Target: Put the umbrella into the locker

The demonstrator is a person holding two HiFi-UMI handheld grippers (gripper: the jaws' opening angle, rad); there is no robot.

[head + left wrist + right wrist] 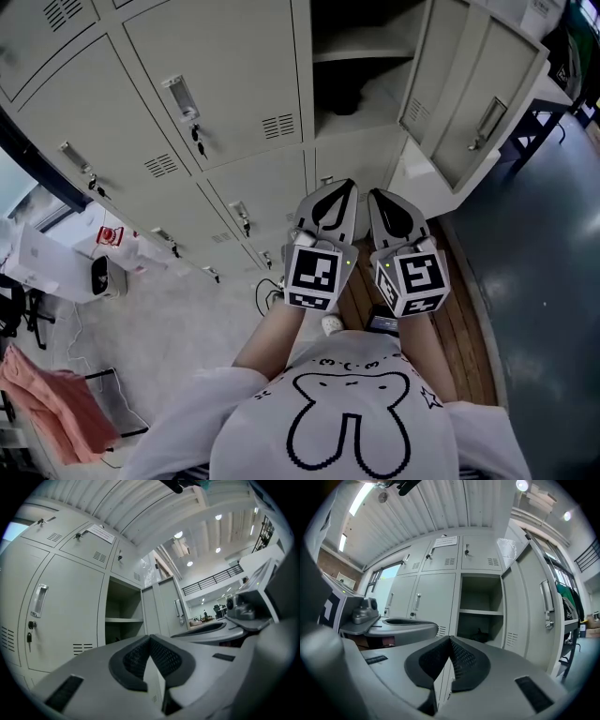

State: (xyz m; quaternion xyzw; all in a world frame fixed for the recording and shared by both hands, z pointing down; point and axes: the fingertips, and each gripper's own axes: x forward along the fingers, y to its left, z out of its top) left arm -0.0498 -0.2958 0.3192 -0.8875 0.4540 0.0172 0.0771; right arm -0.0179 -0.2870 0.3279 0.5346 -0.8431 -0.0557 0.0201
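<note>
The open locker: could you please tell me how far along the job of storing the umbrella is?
Done, it seems: the door of the locker stands open, and a dark object, possibly the umbrella, lies below the shelf inside. In hand: nothing; the left gripper and right gripper are both shut and empty, facing the locker. Left: perhaps only closing the door.

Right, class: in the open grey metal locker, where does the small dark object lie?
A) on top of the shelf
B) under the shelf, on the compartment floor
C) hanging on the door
B: the small dark object sits beneath the shelf of the open locker.
</note>
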